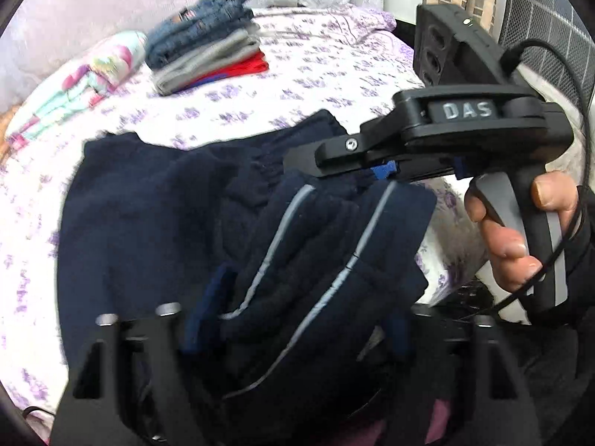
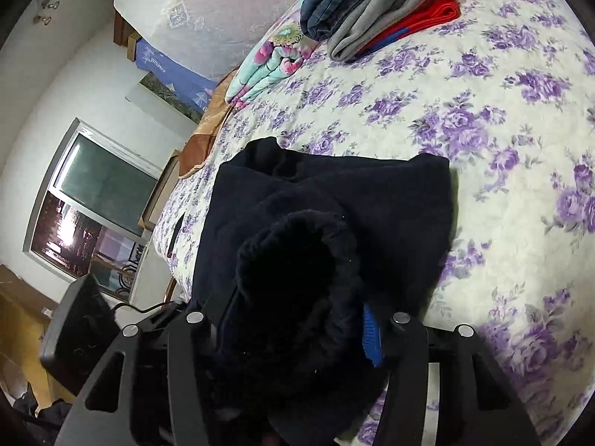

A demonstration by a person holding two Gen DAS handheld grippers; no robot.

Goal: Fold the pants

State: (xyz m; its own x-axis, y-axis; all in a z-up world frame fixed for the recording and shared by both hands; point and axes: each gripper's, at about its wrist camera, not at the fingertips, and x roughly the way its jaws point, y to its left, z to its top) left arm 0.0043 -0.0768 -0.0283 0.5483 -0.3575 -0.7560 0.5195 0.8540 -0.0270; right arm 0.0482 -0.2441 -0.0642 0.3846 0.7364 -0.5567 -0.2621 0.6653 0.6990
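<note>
I see soft, even indoor light; strong fisheye bending with black corners. The folded clothes stack (image 1: 206,41) is motion-blurred; the navy pants (image 2: 297,282) look nearly black, detail lost.

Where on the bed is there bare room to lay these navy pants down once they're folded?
Bare floral bedspread lies between the navy pants and the stack of folded clothes, and widely right of the pants. The far corner is crowded: the stack sits against a folded floral blanket. Both the left gripper and right gripper grip pants.
</note>
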